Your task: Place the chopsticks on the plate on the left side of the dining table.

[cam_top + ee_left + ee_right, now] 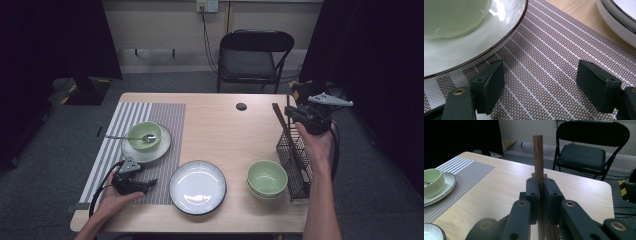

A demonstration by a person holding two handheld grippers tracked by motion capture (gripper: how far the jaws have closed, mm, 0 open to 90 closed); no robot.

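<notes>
My right gripper (294,113) is shut on wooden chopsticks (278,117) that stick up out of a black wire rack (296,162) at the table's right edge. In the right gripper view the chopsticks (538,157) stand upright, pinched between the jaws of the right gripper (540,187). My left gripper (149,184) lies low on the striped placemat (165,120) near the front left, open with nothing in it. In the left gripper view, only placemat (549,50) shows between the wide-apart jaws of the left gripper (541,85).
A green bowl (144,135) with a spoon (125,136) sits on a white plate (150,151) on the placemat. A second white plate (197,187) lies at front centre. Another green bowl (267,177) stands beside the rack. A black folding chair (252,55) is behind the table.
</notes>
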